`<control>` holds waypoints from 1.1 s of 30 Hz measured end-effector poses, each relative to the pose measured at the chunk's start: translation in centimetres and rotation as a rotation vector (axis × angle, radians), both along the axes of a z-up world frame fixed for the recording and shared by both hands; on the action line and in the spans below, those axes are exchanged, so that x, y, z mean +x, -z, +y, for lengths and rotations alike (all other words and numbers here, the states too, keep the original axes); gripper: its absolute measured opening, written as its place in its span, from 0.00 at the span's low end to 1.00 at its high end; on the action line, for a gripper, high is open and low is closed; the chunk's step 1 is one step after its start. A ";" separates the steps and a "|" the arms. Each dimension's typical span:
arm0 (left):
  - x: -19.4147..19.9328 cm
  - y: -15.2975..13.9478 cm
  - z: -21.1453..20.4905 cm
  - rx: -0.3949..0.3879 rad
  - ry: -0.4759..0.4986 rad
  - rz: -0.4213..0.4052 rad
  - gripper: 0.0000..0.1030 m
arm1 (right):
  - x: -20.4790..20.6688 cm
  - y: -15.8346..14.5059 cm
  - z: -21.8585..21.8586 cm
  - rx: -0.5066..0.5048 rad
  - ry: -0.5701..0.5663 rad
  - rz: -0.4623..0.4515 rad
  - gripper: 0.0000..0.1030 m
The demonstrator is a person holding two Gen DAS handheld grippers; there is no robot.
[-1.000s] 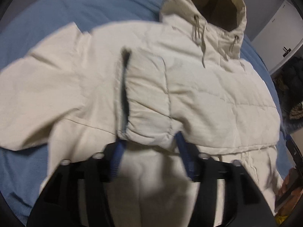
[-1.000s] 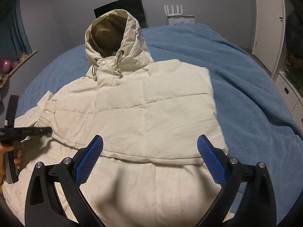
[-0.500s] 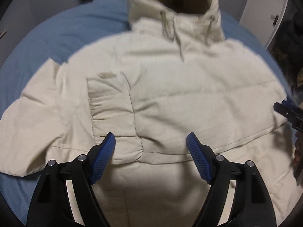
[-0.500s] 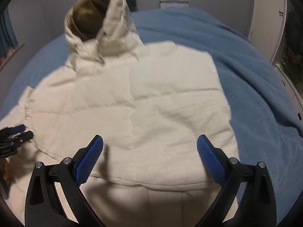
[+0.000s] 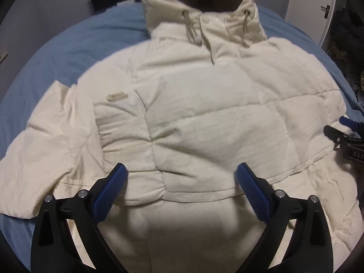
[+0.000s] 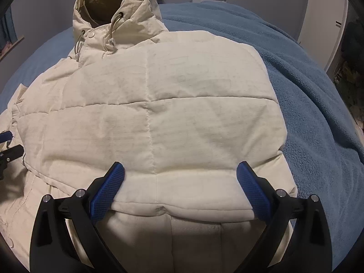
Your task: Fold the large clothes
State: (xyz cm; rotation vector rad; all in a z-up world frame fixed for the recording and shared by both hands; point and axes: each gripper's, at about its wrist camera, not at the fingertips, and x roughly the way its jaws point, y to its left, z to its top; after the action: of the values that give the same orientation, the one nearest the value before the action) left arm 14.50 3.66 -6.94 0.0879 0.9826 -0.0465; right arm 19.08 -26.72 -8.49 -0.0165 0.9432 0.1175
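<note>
Two risks stand out: the puffy cream hooded jacket on the blue bed may spring apart, and its folded sleeve cuff may slide off. Lower centre, the left claw is opening, empty; the right claw gapes above the hem fold.
</note>
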 end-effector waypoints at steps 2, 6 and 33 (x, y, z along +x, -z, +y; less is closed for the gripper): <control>-0.5 -0.9 -0.1 0.013 -0.007 -0.042 0.93 | -0.2 0.0 -0.1 0.003 0.000 -0.011 0.93; -1.6 -3.9 0.0 0.021 -0.016 -0.154 0.94 | -0.4 -0.1 0.0 0.000 0.001 -0.026 0.93; -7.7 -6.2 35.1 0.117 -0.867 -0.048 0.94 | -2.4 -2.2 0.2 -0.005 0.008 -0.148 0.93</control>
State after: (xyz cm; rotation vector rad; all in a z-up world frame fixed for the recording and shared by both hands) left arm 6.83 38.78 -0.69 -0.2330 0.9077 0.8046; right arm 16.68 -26.49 -6.29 -0.0259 0.7955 0.1053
